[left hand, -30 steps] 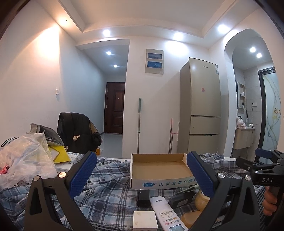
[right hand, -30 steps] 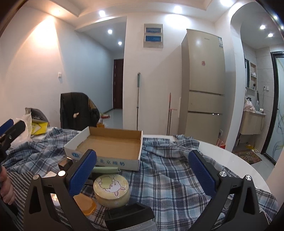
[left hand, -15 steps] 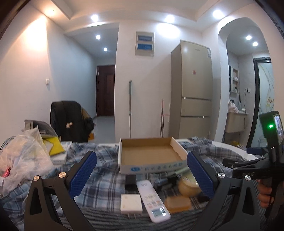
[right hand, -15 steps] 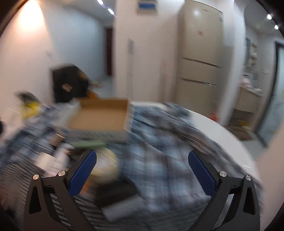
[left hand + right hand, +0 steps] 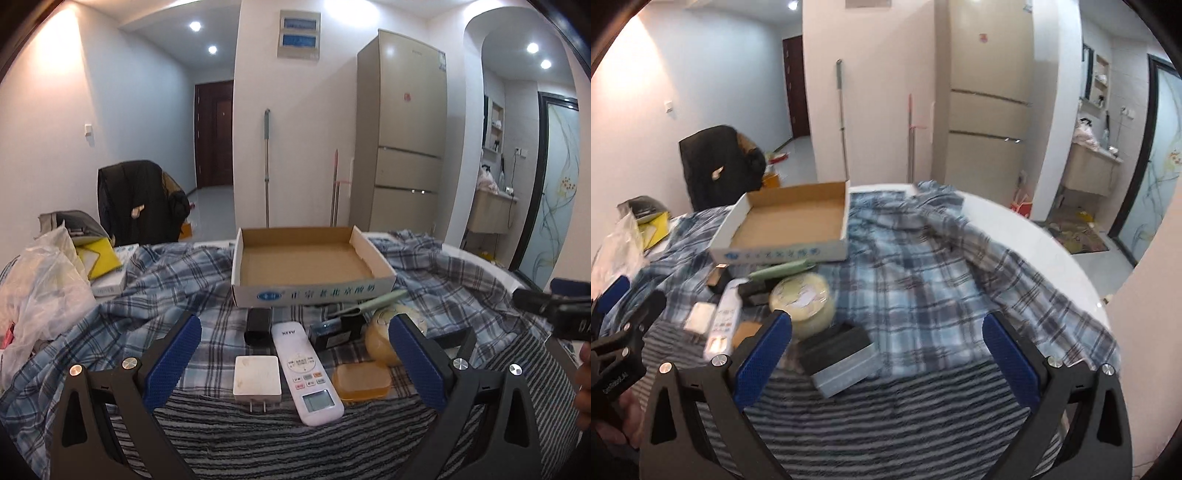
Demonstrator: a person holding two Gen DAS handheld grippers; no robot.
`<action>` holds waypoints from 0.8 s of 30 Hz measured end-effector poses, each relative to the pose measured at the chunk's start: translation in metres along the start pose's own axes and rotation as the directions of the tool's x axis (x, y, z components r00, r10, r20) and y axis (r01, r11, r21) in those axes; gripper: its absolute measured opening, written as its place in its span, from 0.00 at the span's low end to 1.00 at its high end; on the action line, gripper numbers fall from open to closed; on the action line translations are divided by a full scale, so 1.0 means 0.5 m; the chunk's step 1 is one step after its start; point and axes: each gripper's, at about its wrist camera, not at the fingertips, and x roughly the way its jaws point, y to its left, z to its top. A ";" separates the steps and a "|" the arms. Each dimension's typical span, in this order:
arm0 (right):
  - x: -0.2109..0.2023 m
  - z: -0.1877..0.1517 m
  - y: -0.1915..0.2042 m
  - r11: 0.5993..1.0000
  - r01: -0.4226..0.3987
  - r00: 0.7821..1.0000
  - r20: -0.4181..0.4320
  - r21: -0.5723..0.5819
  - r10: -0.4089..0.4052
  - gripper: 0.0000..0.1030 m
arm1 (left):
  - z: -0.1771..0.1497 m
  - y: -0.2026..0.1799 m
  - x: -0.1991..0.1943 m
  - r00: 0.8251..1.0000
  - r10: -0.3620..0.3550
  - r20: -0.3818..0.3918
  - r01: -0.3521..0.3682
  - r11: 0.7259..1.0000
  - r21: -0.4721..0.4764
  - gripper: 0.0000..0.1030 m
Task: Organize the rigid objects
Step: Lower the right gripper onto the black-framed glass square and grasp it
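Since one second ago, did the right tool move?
Yes. The right tool rose and tilted down: the cardboard box and fridge sit higher in its view.

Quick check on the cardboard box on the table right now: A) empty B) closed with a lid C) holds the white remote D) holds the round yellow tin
A: the cardboard box is open-topped with a bare brown floor, while the white remote and the round yellow tin lie on the cloth in front of it.
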 end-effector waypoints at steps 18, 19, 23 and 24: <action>0.052 0.004 -0.041 0.999 -0.002 1.000 -0.031 0.032 0.003 1.00 | -0.003 -0.022 0.061 0.998 -0.014 -0.064 0.016 0.999 0.037 1.00; 0.048 0.004 -0.042 0.999 0.000 1.000 -0.023 0.035 0.001 1.00 | -0.004 -0.021 0.060 0.998 -0.015 -0.063 0.017 0.999 0.036 1.00; 0.045 0.008 -0.053 0.998 -0.002 1.000 -0.026 0.063 0.004 1.00 | -0.003 -0.021 0.060 0.998 -0.016 -0.065 0.018 0.999 0.036 1.00; 0.044 0.007 -0.056 0.998 0.000 1.000 -0.024 0.070 0.002 1.00 | -0.003 -0.020 0.059 0.998 -0.019 -0.066 0.022 0.999 0.034 1.00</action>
